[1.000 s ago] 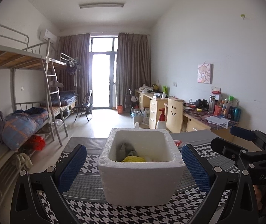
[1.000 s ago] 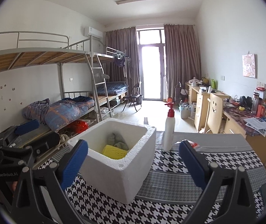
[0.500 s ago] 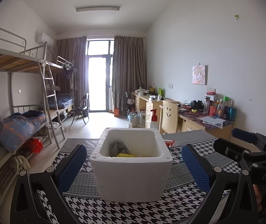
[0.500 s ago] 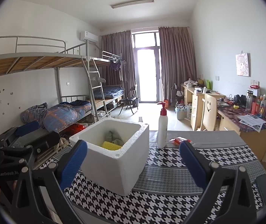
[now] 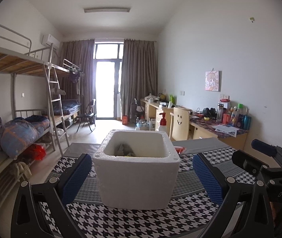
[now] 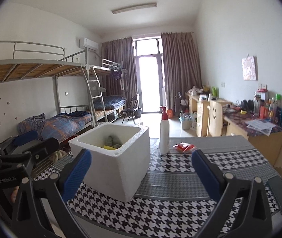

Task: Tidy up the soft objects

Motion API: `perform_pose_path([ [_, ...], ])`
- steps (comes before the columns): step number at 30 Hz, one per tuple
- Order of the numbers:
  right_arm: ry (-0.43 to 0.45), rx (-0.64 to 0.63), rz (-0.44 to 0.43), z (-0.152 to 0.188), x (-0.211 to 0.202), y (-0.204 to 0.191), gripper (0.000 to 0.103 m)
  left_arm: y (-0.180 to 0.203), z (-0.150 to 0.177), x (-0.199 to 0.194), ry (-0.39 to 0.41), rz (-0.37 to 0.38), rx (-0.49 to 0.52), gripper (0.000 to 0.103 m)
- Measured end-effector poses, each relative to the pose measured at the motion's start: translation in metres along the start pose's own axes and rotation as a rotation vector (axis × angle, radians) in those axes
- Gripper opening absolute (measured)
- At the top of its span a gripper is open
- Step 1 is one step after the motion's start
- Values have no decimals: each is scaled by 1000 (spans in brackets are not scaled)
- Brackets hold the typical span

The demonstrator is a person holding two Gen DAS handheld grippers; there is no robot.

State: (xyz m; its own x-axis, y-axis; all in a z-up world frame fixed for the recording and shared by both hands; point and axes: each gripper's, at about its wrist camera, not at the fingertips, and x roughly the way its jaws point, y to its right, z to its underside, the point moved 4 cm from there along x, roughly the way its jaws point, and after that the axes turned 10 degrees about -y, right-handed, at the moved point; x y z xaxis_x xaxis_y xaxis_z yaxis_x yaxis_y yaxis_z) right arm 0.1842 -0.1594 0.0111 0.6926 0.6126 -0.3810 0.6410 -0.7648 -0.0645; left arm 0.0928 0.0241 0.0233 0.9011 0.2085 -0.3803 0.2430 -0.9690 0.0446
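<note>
White letters "DAS" stand on the black body of the right hand-held gripper, at the near right of the left wrist view. "GenRobot.AI" (small white print) stands on the left hand-held gripper, near left in the right wrist view.

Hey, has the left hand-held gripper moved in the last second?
Yes. The left hand-held gripper has dropped: the foam box rim now hides the yellow item inside, and the ceiling light sits higher in view.

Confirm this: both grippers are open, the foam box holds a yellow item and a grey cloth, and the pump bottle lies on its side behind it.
One error: the pump bottle stands upright behind the foam box, per the right wrist view. Everything else holds.
</note>
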Motion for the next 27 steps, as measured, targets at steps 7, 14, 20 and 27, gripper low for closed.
perform_pose_path([
  [7,-10,16,-18,9,1,3,102,2,8,0,4,5,-10,102],
  [14,4,12,-17,16,-1,1,102,0,14,-2,37,-25,-14,102],
  [20,13,2,3,22,-3,0,102,1,22,-1,42,-30,-13,102],
  [27,9,34,8,27,-5,7,102,0,29,2,35,-36,-10,102],
])
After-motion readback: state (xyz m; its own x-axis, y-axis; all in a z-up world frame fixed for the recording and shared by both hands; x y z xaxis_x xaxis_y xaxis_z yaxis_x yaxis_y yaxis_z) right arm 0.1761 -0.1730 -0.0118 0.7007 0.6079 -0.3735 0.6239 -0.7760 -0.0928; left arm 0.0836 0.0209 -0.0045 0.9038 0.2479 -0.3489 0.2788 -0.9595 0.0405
